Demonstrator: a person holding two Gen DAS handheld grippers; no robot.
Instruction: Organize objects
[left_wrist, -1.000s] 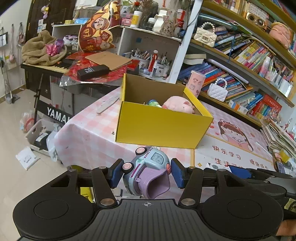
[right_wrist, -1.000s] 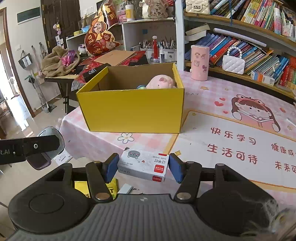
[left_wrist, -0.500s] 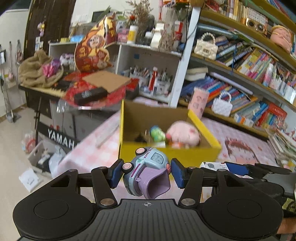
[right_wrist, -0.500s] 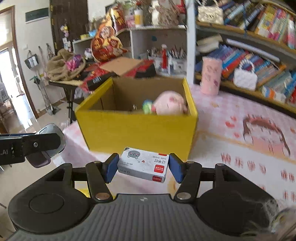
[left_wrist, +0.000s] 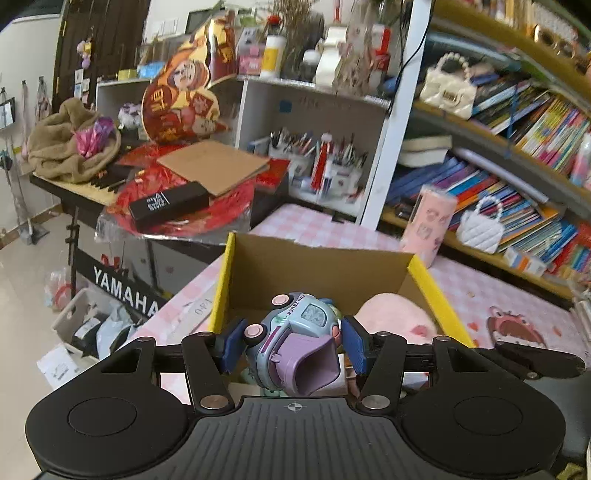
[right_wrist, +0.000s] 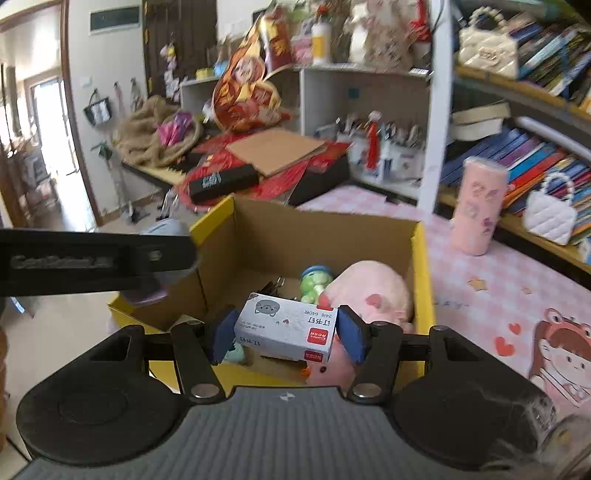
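My left gripper (left_wrist: 293, 345) is shut on a pale blue and purple toy truck (left_wrist: 295, 339), held over the open yellow box (left_wrist: 432, 291). My right gripper (right_wrist: 284, 334) is shut on a small white staples box (right_wrist: 286, 326) with a red corner, also above the yellow box (right_wrist: 423, 273). Inside the box lie a pink plush pig (right_wrist: 369, 291), a small green figure (right_wrist: 314, 280) and some binder clips. The left gripper's black arm (right_wrist: 92, 260) crosses the left side of the right wrist view. The right gripper's arm (left_wrist: 535, 360) shows at the right of the left wrist view.
The box stands on a pink checked tablecloth (right_wrist: 491, 280). A pink tumbler (right_wrist: 478, 206) and a white handbag (right_wrist: 548, 210) stand by the bookshelves to the right. Behind the box a cluttered keyboard stand (left_wrist: 122, 288) holds red packaging and cardboard.
Both grippers have travelled forward with their loads, from in front of the table edge to above the yellow box, whose inside now fills the lower view.
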